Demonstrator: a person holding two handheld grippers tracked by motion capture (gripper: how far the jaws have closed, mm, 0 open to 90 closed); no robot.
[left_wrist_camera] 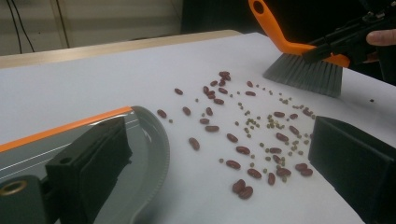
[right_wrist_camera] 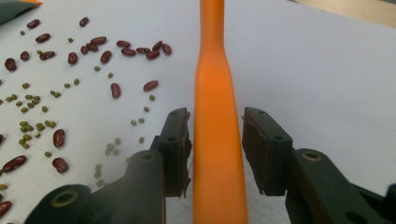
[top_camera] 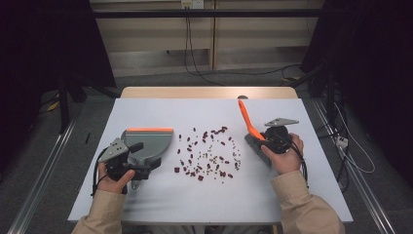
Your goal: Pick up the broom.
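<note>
A grey dustpan (top_camera: 146, 141) with an orange front lip lies left of centre on the white table. My left gripper (top_camera: 141, 157) hovers over its rear end and is open. In the left gripper view its jaws (left_wrist_camera: 219, 154) stand wide apart, one over the dustpan (left_wrist_camera: 149, 154) and one over the table. My right gripper (top_camera: 267, 141) is shut on the orange handle (right_wrist_camera: 217, 93) of a brush (top_camera: 248, 122). The brush's grey bristles (left_wrist_camera: 303, 72) rest on the table to the right of the scattered beans (top_camera: 207, 153). The handle tilts up and away.
Red kidney beans (left_wrist_camera: 252, 135) and small green beans (right_wrist_camera: 32, 126) lie scattered between dustpan and brush. The white sheet (top_camera: 204, 200) covers a wooden table. Cables hang past the right table edge (top_camera: 341, 161). A dark frame and more cables stand behind the table.
</note>
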